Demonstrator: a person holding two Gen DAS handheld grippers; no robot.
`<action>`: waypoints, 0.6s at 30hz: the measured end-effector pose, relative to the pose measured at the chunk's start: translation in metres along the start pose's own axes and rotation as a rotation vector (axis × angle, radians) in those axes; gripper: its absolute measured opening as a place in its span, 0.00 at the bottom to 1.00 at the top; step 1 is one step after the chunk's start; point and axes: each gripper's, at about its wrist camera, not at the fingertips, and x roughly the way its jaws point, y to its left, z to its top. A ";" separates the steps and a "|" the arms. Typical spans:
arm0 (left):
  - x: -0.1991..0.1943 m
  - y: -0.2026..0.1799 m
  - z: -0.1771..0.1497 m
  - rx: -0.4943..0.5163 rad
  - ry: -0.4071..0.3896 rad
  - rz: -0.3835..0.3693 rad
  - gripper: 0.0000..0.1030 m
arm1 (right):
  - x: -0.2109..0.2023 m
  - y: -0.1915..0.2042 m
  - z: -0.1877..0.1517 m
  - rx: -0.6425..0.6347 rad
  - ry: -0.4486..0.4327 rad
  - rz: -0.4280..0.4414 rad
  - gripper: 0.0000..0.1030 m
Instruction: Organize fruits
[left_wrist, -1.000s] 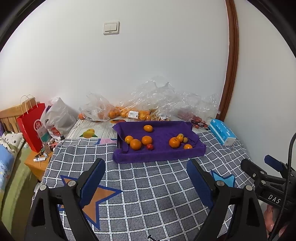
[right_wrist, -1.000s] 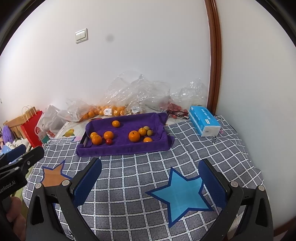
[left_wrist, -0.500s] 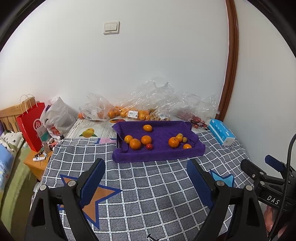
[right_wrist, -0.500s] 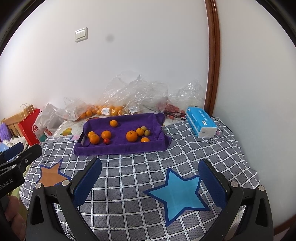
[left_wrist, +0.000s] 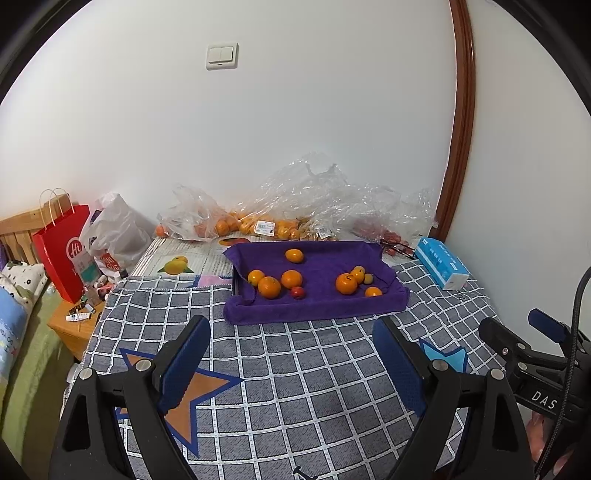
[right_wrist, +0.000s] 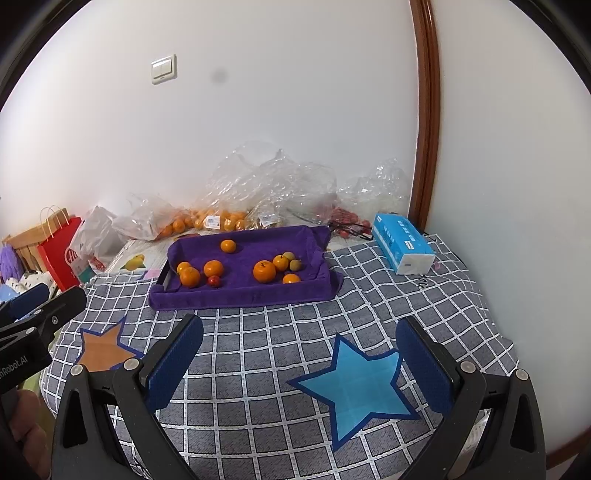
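A tray lined with a purple towel (left_wrist: 317, 308) (right_wrist: 240, 295) sits on the checked cloth. It holds several oranges (left_wrist: 269, 287) (right_wrist: 264, 271), a small red fruit (left_wrist: 297, 292) (right_wrist: 213, 281) and small yellow-green fruits (left_wrist: 368, 278) (right_wrist: 295, 264). My left gripper (left_wrist: 291, 354) is open and empty, well short of the tray. My right gripper (right_wrist: 301, 354) is open and empty, also short of the tray, above a blue star (right_wrist: 354, 384) on the cloth.
Clear plastic bags of oranges (left_wrist: 229, 225) (right_wrist: 207, 221) and red fruits (right_wrist: 347, 218) lie along the wall. A blue tissue box (left_wrist: 441, 267) (right_wrist: 402, 249) sits right of the tray. A red paper bag (left_wrist: 62, 251) and a wooden side table (left_wrist: 72, 325) stand at the left.
Both grippers have shifted slightly; the tray sits a little lower and closer in the right wrist view. Both stay open and empty.
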 end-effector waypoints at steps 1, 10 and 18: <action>0.000 0.000 0.000 -0.002 0.000 -0.001 0.87 | 0.000 0.000 0.000 0.000 0.000 -0.003 1.00; 0.001 0.001 -0.001 -0.004 0.001 -0.001 0.87 | 0.000 0.000 -0.001 0.003 -0.002 -0.002 1.00; 0.000 0.002 -0.003 -0.007 -0.003 0.000 0.87 | 0.000 0.000 -0.001 0.003 -0.002 -0.002 1.00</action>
